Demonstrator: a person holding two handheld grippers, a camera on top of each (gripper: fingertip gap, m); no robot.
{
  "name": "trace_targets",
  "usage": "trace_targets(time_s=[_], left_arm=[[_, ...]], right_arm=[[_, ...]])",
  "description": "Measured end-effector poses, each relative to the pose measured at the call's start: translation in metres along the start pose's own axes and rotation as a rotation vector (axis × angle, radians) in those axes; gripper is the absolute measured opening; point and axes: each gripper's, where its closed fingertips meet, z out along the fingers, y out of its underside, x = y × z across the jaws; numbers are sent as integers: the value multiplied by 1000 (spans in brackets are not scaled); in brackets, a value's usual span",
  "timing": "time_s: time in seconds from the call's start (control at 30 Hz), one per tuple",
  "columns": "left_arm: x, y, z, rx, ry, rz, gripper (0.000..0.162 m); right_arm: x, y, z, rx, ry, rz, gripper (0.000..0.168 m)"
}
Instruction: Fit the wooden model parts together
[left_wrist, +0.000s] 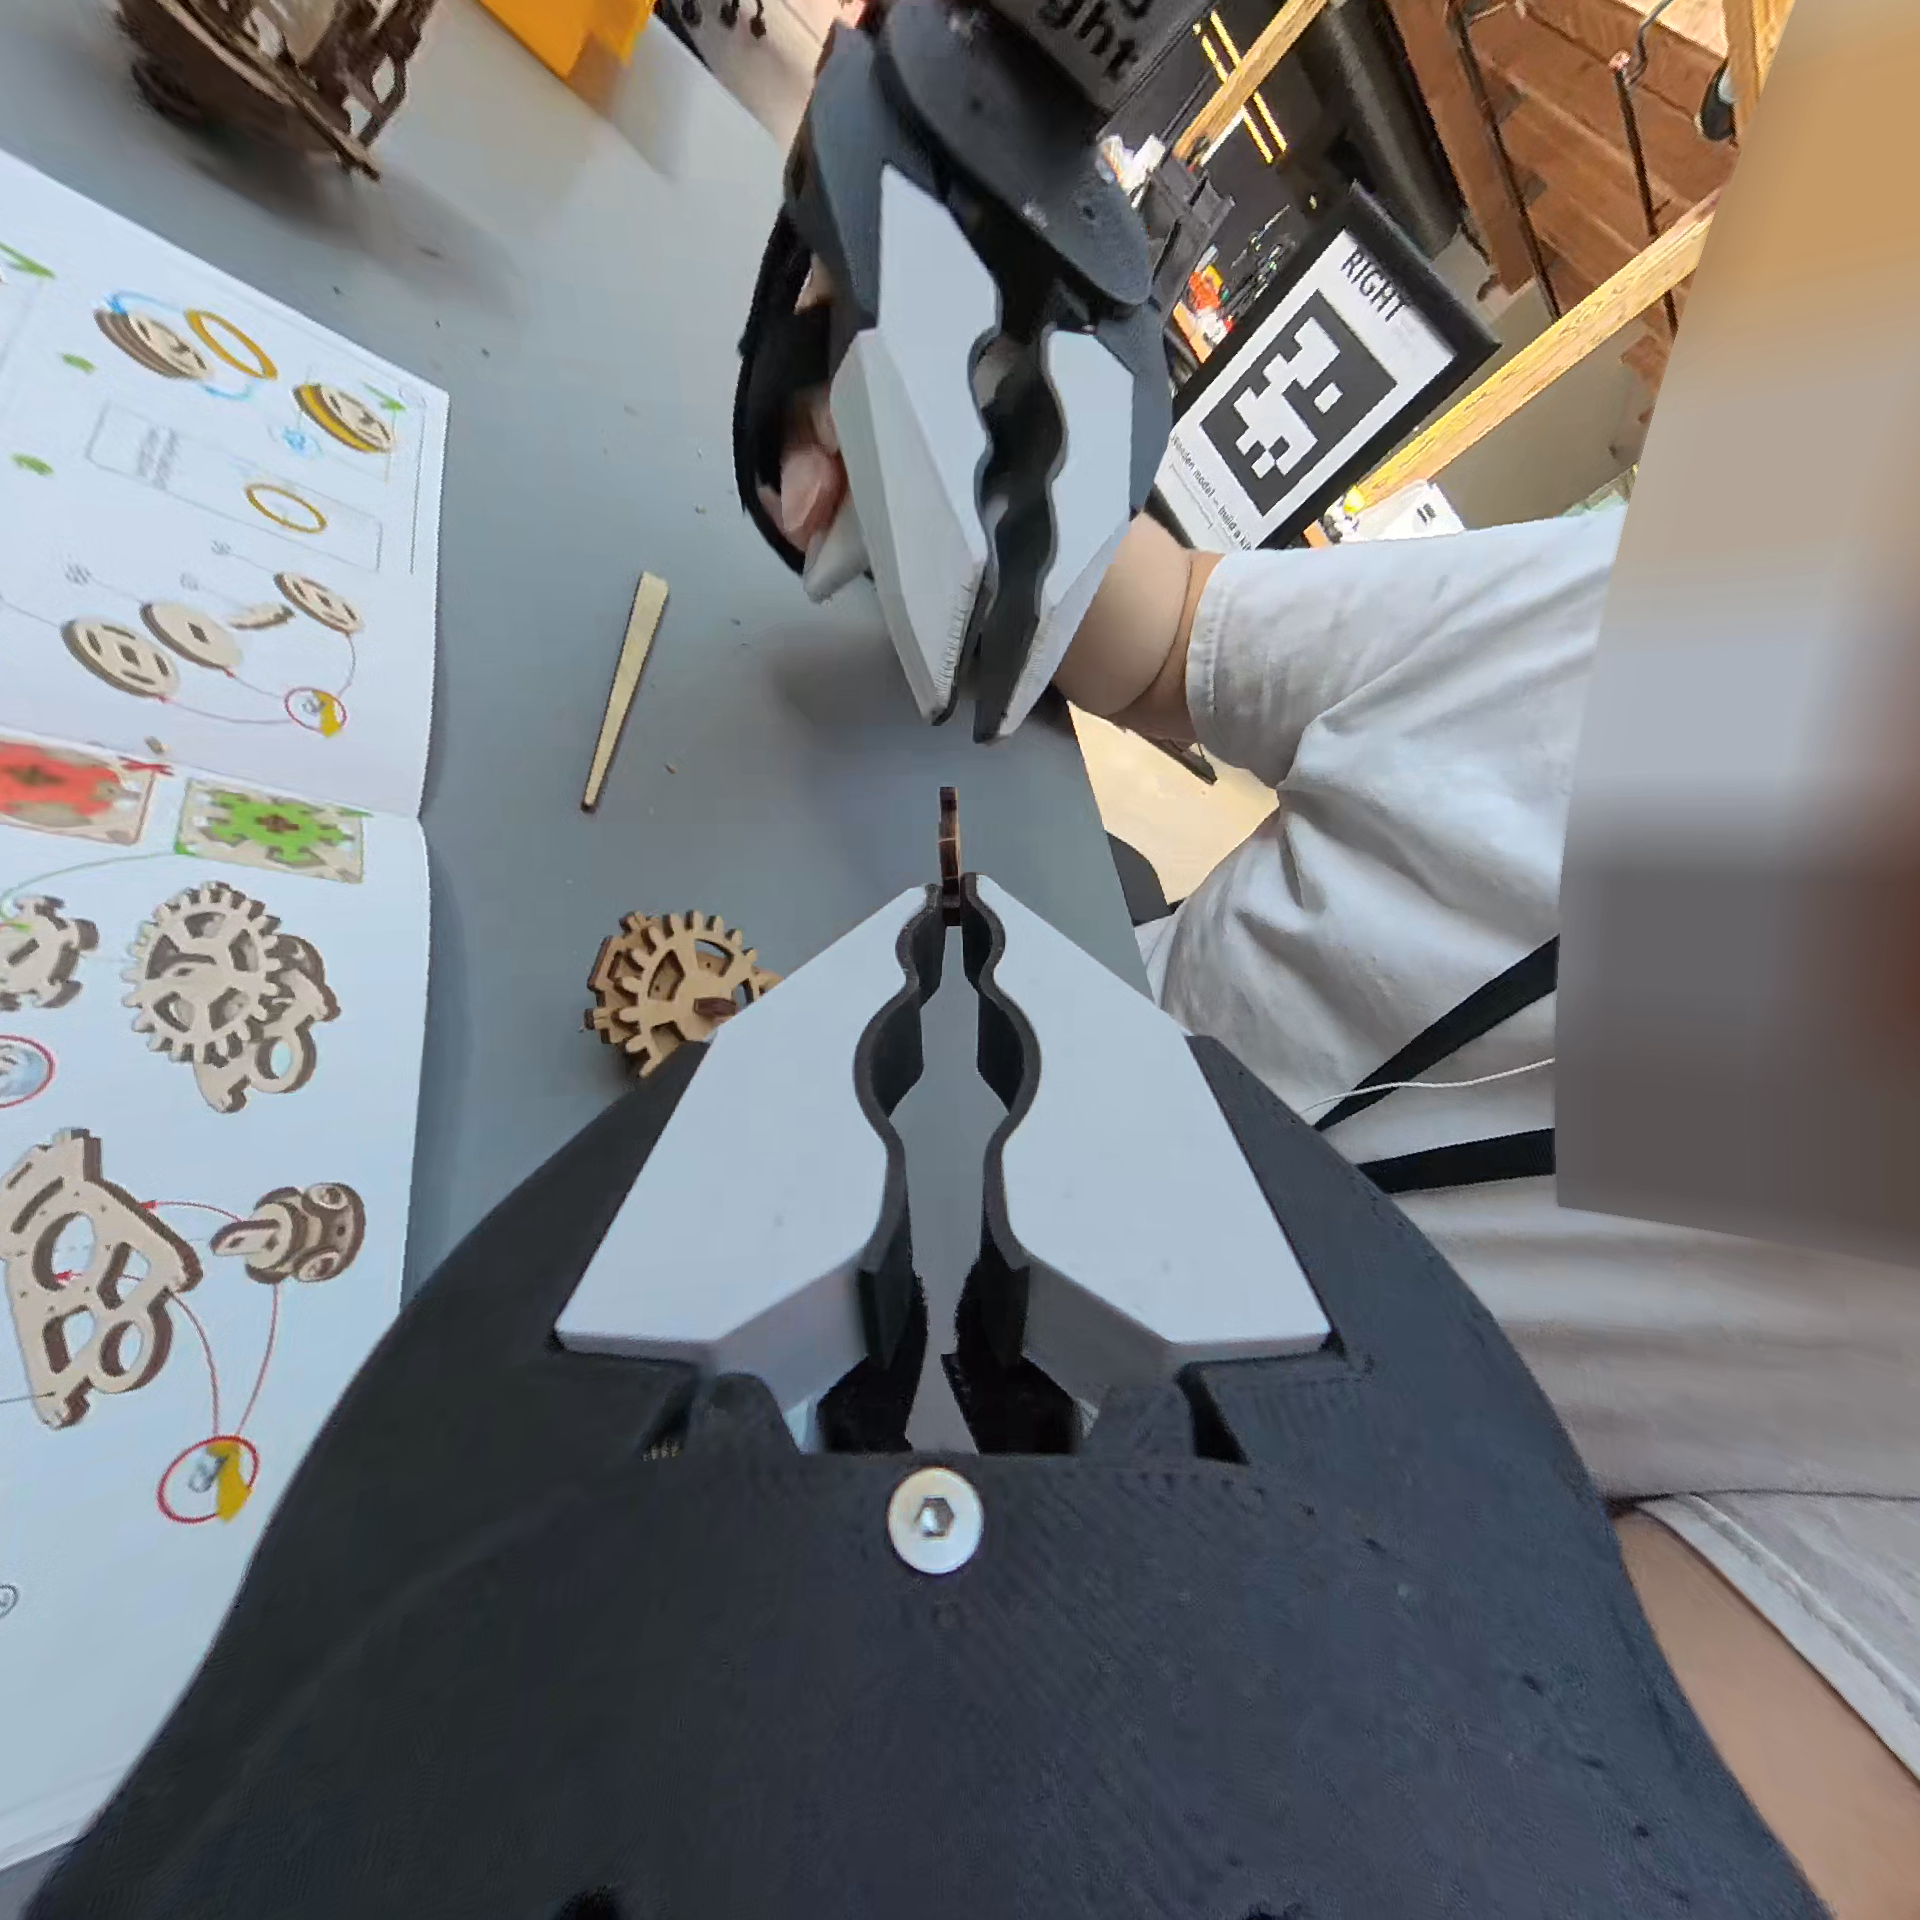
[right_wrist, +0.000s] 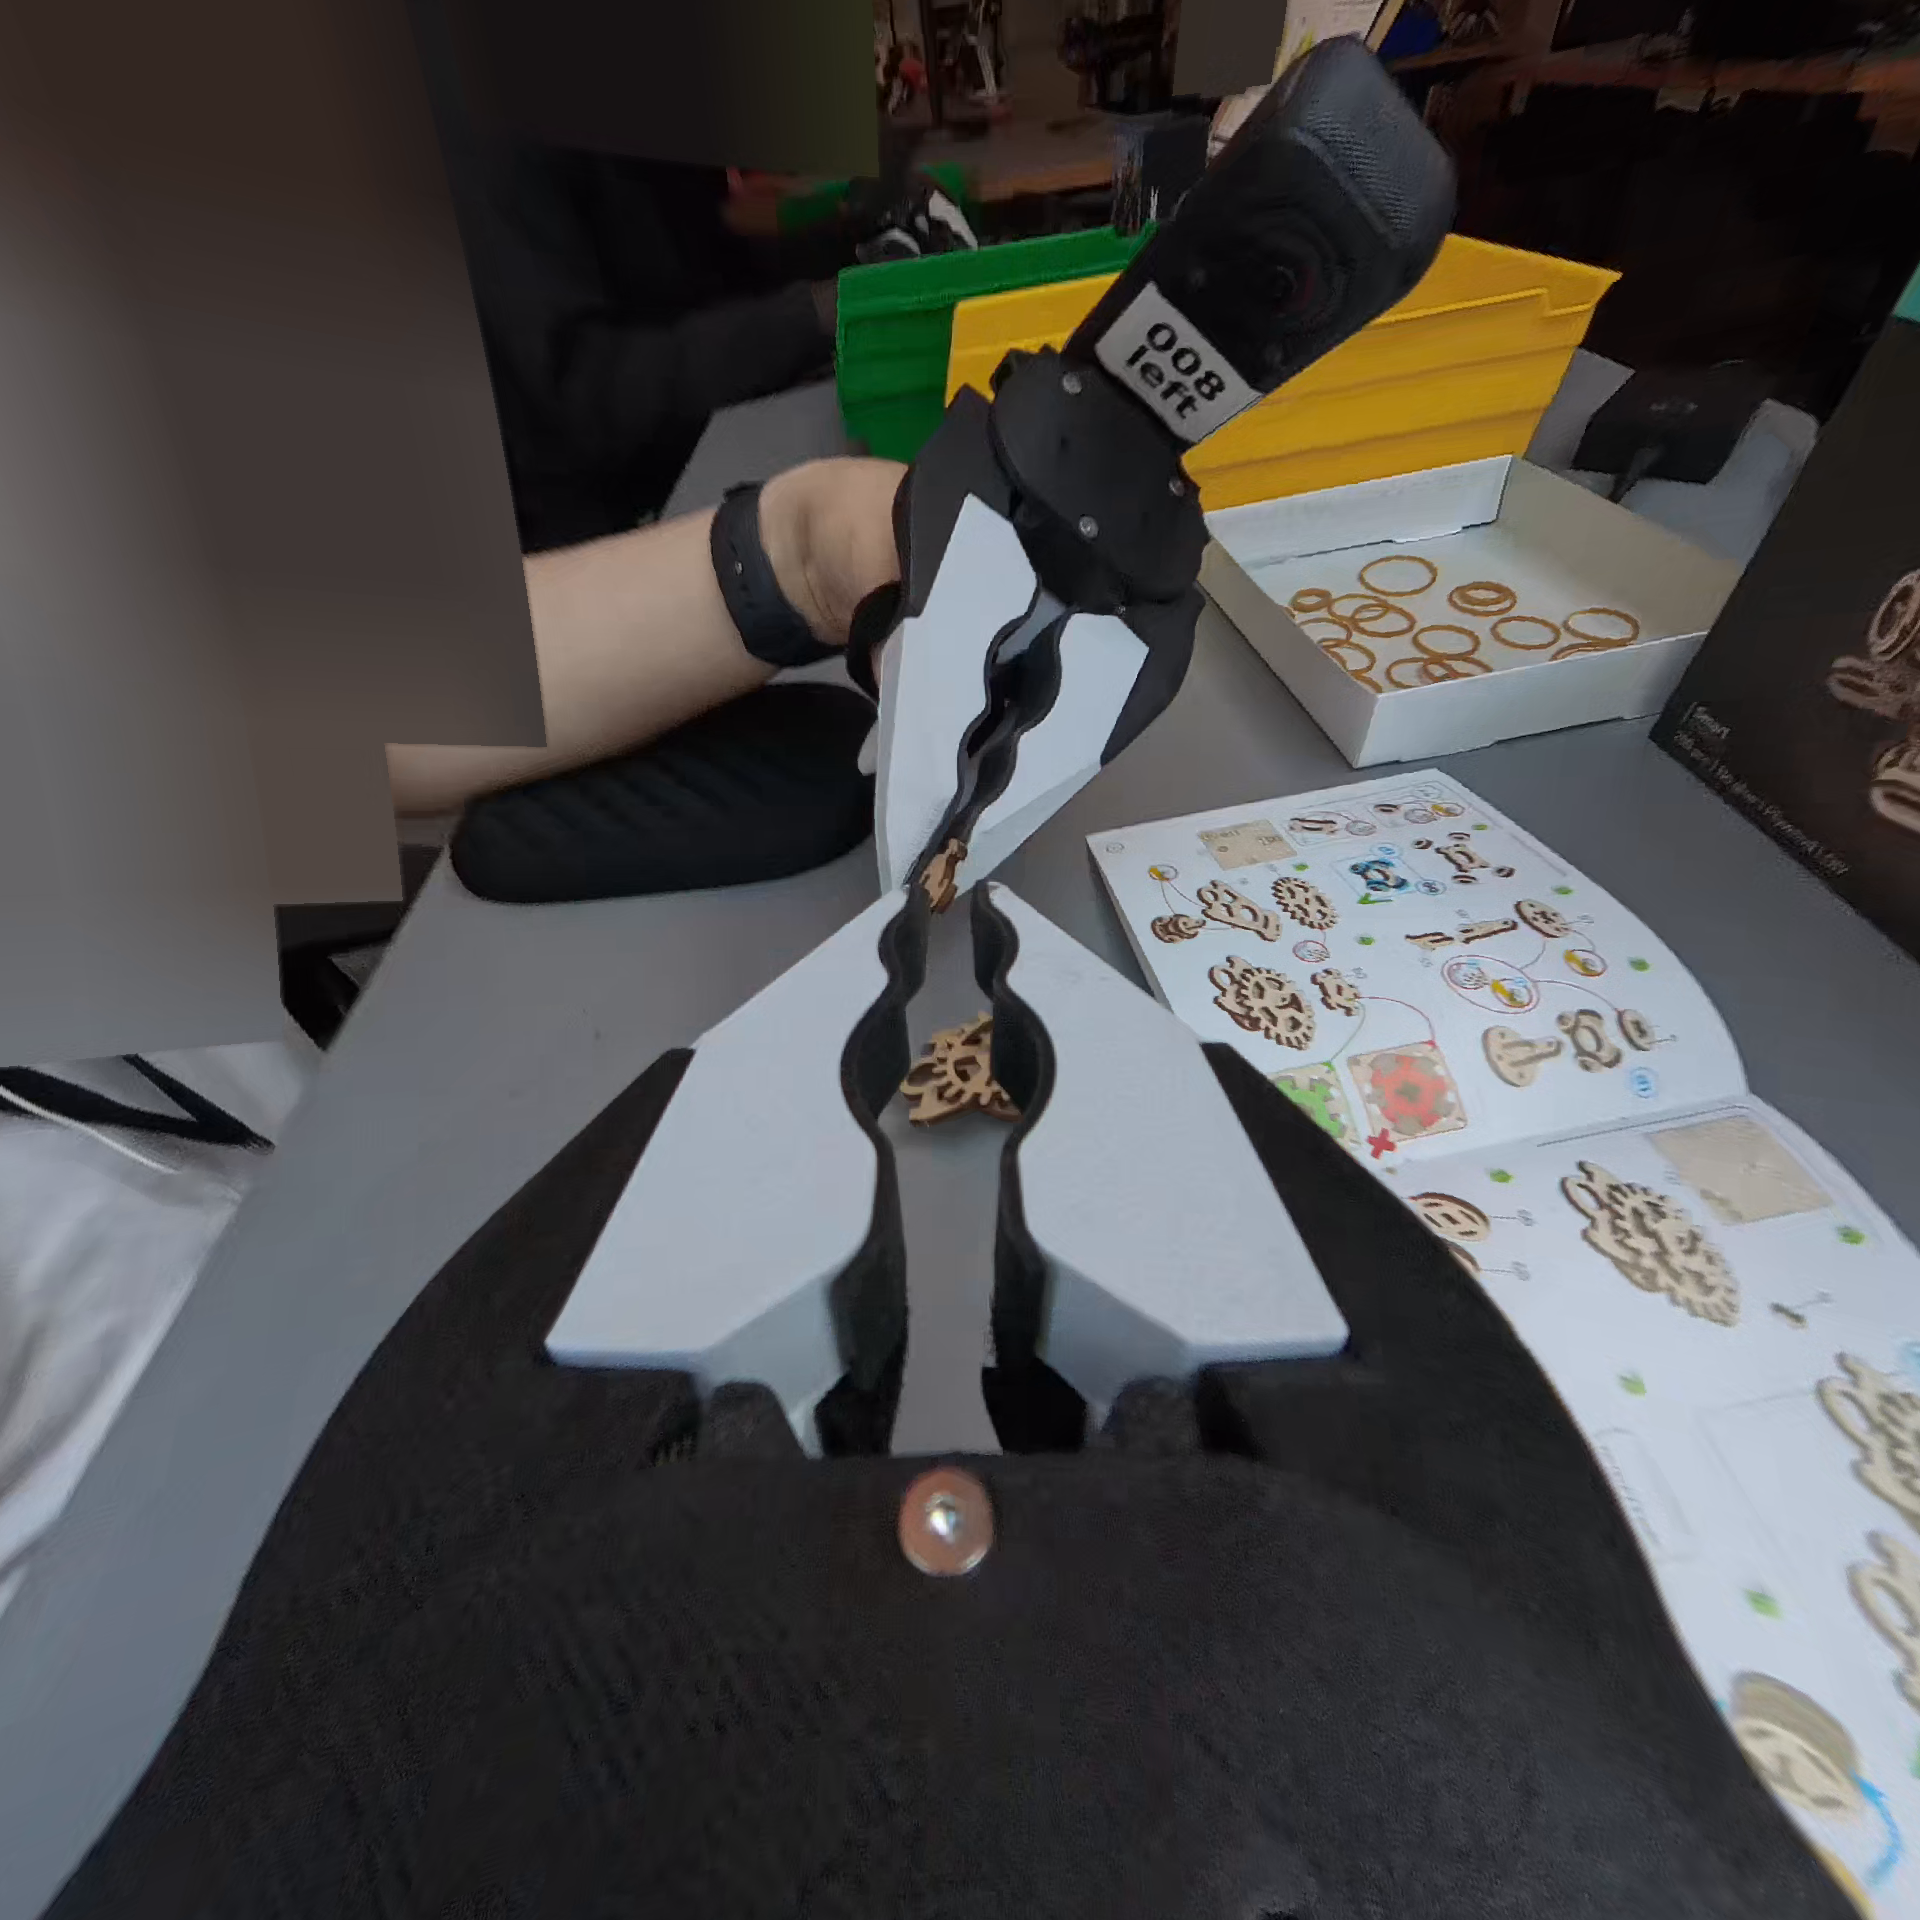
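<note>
Wooden and thin, a small flat part (left_wrist: 948, 844) is pinched edge-on between the tips of the left gripper (left_wrist: 948, 896), whose jaws are pressed onto it. In the right wrist view the same part (right_wrist: 943, 875) shows its scalloped face at the tip of that gripper (right_wrist: 932, 871), held above the grey table (right_wrist: 582, 997). The right gripper (right_wrist: 948, 902) points toward the part with its jaws slightly spread and nothing between them; its tips are near the part, apart from it. In the left wrist view it (left_wrist: 964, 722) hangs just above the part. A wooden gear assembly (left_wrist: 665, 987) lies on the table beside the open instruction booklet (left_wrist: 208, 727). A slim wooden stick (left_wrist: 625, 688) lies near it. A white box of rubber bands (right_wrist: 1455, 634) sits beyond the booklet.
</note>
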Motion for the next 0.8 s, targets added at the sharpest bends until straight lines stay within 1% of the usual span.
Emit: trace_targets(time_s=[0.07, 0.13, 0.23, 0.3, 0.5, 0.6, 0.67, 0.8], left_arm=[[-1, 12, 4, -66, 4, -18, 1], [0, 19, 8, -111, 9, -18, 0], [0, 27, 11, -157, 11, -32, 0], [-1, 31, 12, -180, 12, -46, 0], [1, 38, 16, -217, 24, -49, 0], [1, 41, 17, -234, 25, -46, 0], [2, 43, 18, -248, 27, -42, 0], [3, 44, 19, -253, 38, -42, 0]], right_arm=[[-1, 19, 3, -134, 62, -221, 13], [-4, 34, 9, -231, 97, -378, 14], [-17, 35, 17, -241, 80, -504, 17], [-26, 35, 19, -244, 47, -536, 17], [-29, 40, 20, -271, 45, -583, 16], [-31, 45, 21, -294, 29, -593, 8], [-30, 48, 21, -308, 28, -597, 6], [-33, 47, 23, -303, 24, -605, 11]])
